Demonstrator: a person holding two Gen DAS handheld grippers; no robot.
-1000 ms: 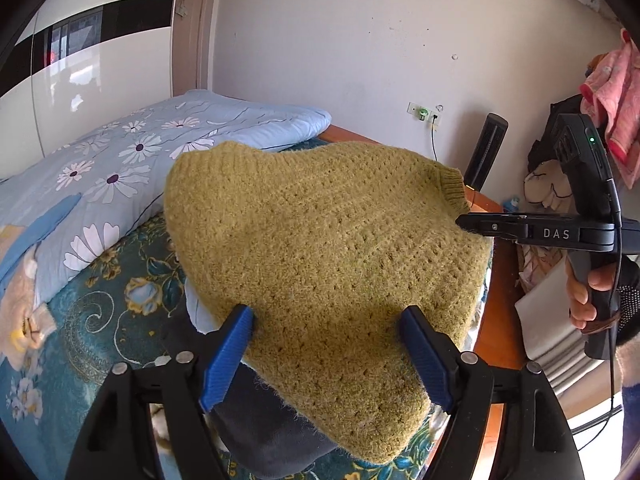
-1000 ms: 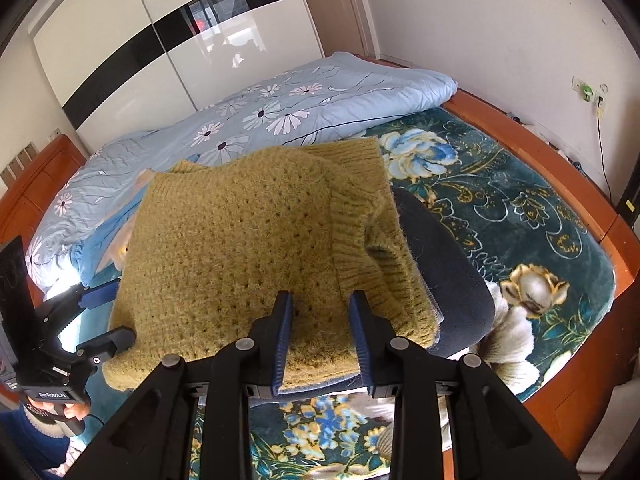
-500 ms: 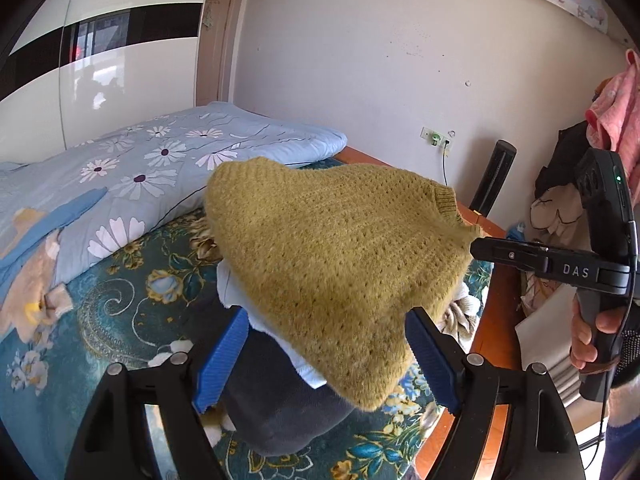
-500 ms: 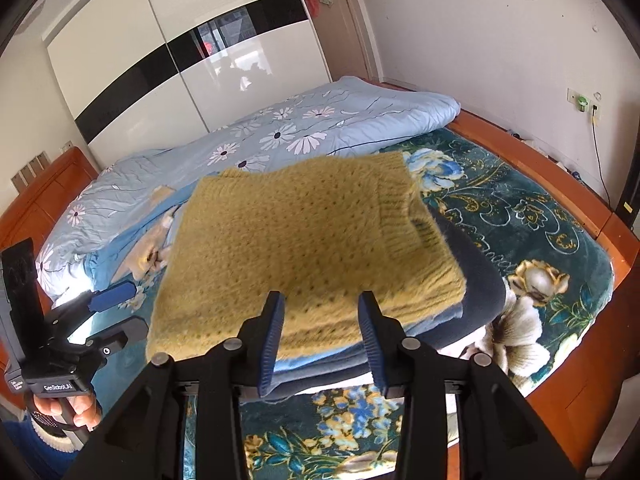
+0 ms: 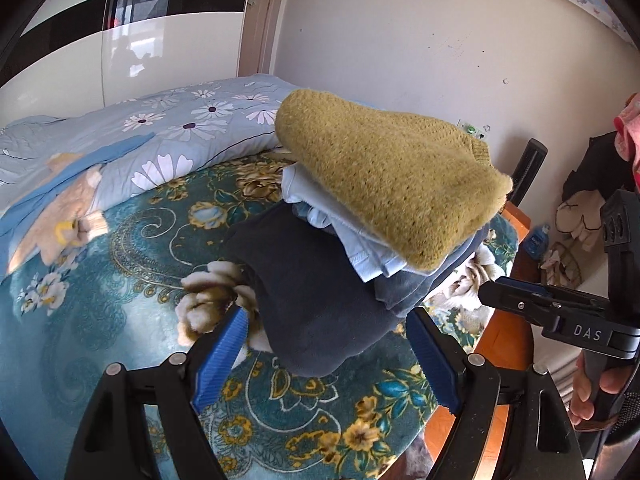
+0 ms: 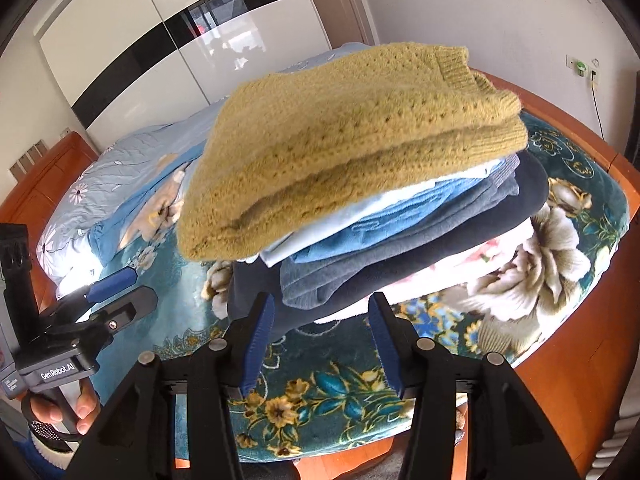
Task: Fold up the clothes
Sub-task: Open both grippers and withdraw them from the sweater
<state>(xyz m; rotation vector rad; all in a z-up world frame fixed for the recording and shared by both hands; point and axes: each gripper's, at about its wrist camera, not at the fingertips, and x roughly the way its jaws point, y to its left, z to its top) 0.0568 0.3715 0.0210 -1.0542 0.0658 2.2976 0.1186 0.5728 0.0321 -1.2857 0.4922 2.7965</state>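
Mustard open-knit sweater [image 6: 352, 136], fuzzy, ribbed at hem, lay folded atop stack: pale blue cotton, grey fleece, navy fleece garment [image 5: 316, 300] at bottom, all on plush teal floral blanket [image 5: 120, 280]. Left gripper [image 5: 326, 360] gaped wide, empty, short of stack. Right gripper [image 6: 322, 340] likewise parted, holding nothing.

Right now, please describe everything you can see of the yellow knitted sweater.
The yellow knitted sweater is mustard-coloured, fuzzy, open-stitch knit with a ribbed band at one corner. It lies folded into a thick pad on top of a pile of folded clothes, resting on a pale blue garment and overhanging it. Neither gripper touches it; both are open and stand apart from the pile.
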